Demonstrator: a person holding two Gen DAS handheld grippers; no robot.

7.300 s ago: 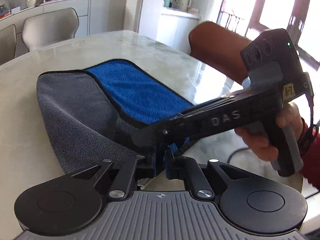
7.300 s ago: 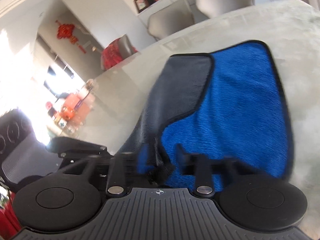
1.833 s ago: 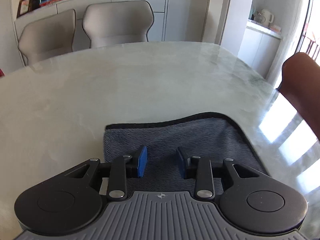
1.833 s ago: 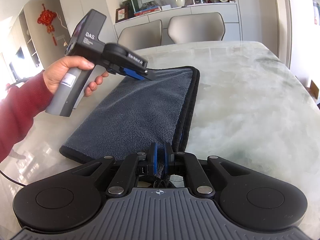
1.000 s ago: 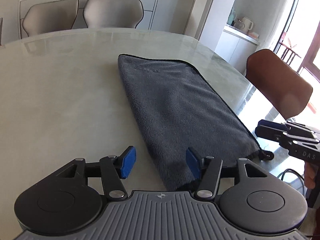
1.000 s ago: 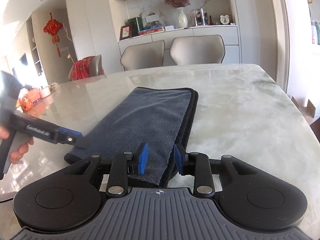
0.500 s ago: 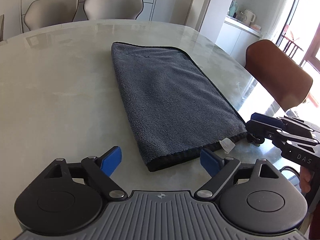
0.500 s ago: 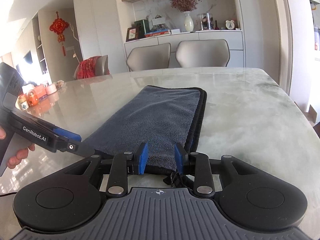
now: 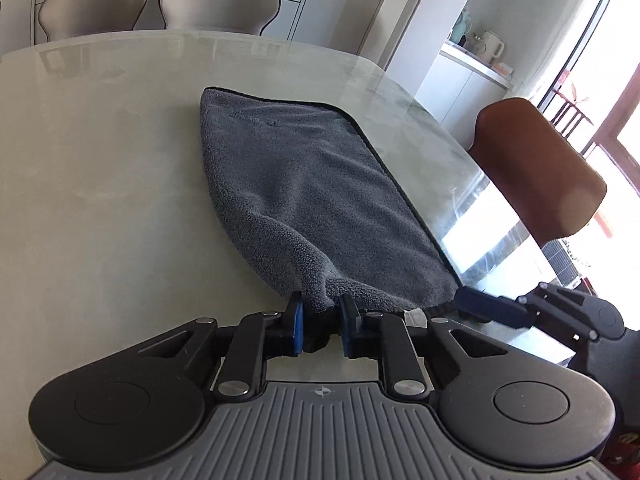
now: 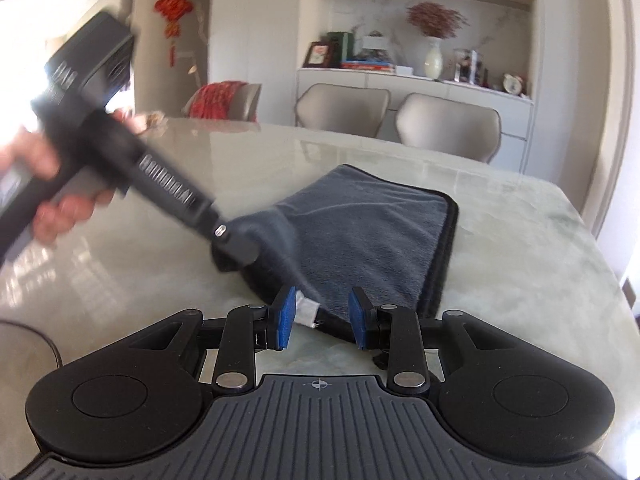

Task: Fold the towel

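Towel: a grey towel [image 9: 304, 184] with black edging, folded into a long strip, lies on the pale marble counter [image 9: 100, 168]. Its far end is flat; its near end is raised and bunched.
Towel position: it is near the right edge of the counter in the left wrist view, and it runs away from both cameras toward the two beige chairs [image 9: 160, 4].
Left gripper: the left gripper [image 9: 322, 327] has just been closing its fingers, and now the blue pads [image 9: 297, 330] stand narrow with the near left corner of the towel pinched between them.
Left hand: in the right wrist view a hand [image 10: 44, 184] holds the handle of this tool; that part is blurred.
Right gripper: the right gripper [image 10: 322, 318] has its fingers partly apart at the near right corner. The black edging and a small white label [image 10: 306, 312] lie between the pads [image 10: 286, 316], but the pads do not press on them.
Other things: a brown chair [image 9: 536, 168] stands at the right side of the counter. A white vase [image 10: 433, 62] with dried flowers stands on the sideboard behind.
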